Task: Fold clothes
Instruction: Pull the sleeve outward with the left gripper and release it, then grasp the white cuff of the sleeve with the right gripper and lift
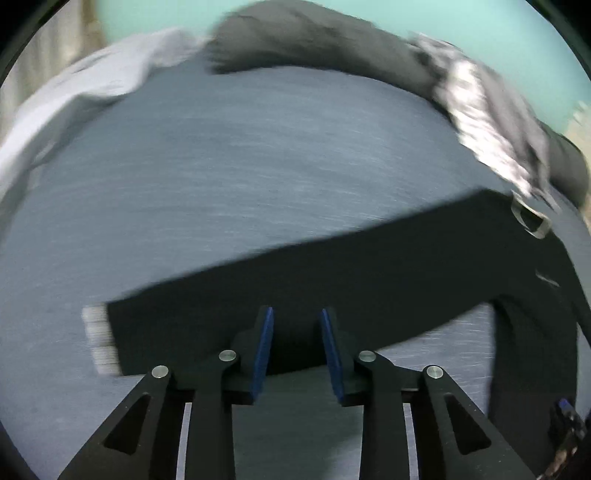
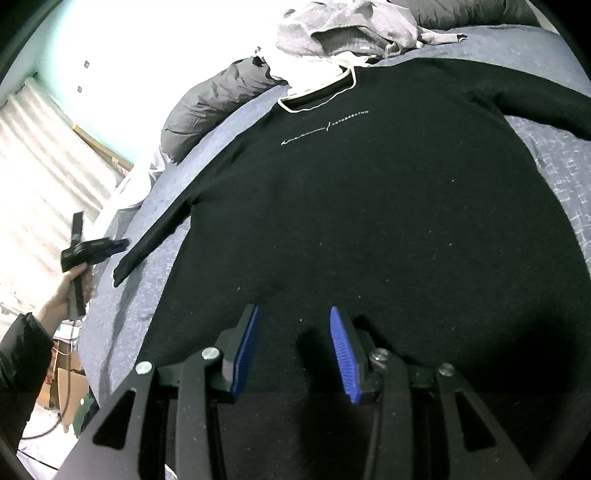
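Black sweater (image 2: 351, 206) (pale neckline trim) lies flat; left tongs (image 1: 297, 345) and right tongs (image 2: 295, 354) both apart, empty.

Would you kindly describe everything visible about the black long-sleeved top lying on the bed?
The black top lies flat, front up, on a blue-grey bedspread. It looks like a soft knit flecked with pale lint, with a light-trimmed round neckline and a thin line of small pale lettering across the chest. One sleeve runs straight out toward the bed's edge, its cuff lying free; the other sleeve extends the opposite way. Its collar meets a pile of grey clothes. The right gripper sits open at the hem.
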The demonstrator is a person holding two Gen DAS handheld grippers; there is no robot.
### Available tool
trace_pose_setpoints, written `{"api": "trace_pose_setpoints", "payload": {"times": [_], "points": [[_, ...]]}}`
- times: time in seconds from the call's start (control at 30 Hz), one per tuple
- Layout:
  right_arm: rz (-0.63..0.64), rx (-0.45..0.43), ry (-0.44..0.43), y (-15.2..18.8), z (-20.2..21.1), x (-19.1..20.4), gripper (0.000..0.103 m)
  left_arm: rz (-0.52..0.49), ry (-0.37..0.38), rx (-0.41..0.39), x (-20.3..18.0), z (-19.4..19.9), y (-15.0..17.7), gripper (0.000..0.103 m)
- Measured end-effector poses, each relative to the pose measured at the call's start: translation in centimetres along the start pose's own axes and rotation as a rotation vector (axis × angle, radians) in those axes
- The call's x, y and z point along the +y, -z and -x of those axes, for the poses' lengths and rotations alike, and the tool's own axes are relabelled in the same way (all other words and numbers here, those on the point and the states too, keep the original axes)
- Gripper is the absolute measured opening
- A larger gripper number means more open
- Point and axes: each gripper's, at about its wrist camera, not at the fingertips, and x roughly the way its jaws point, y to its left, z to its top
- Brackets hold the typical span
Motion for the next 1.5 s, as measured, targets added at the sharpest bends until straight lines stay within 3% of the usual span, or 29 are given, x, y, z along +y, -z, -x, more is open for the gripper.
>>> {"api": "trace_pose_setpoints", "payload": {"times": [0.23,0.43,0.57,0.67,0.87,1.1,1.2,1.27,1.37,1.5], "points": [[0.005,-0.01,-0.007,-0.5,0.5,-0.2,0.04,-0.11,0.077,0.001,-8.6,-5.2,-1.8,0.03],[0.012,-0.005,-0.026,-0.5,0.5,0.1,0.04,-0.112,0.039,0.039,-9.0,-9.2,-1.0,0.029],[0.017,-0.01,-0.03,-0.6,0.7,0.1,0.04,-0.096,0.028,0.005,-8.9,-8.4,-0.5,0.03],[0.007,-0.01,-0.027,-0.6,0.7,-0.2,0.04,-0.114,0.023,0.025,-9.1,-8.6,0.0,0.03],[-0.012,-0.054,-0.012,-1.2,1.8,-0.6,0.04,-0.061,0.062,-0.011,-8.5,-5.5,1.5,0.031],[-0.055,-0.138,0.027,-2.8,5.4,-2.0,0.04,0.003,0.096,-0.036,-9.5,-1.3,6.4,0.045],[-0.088,-0.167,0.054,-4.4,8.3,-4.1,0.042,0.005,0.097,-0.043,-10.8,0.2,9.0,0.053],[-0.088,-0.172,0.105,-5.6,10.5,-5.9,0.055,0.004,0.095,-0.045,-11.7,0.6,10.4,0.054],[-0.112,-0.17,0.195,-7.3,14.0,-9.9,0.056,0.023,0.107,-0.053,-12.8,1.0,12.1,0.064],[-0.207,-0.161,0.328,-9.0,18.6,-16.6,0.057,0.047,0.118,-0.064,-14.3,1.2,13.8,0.068]]}}
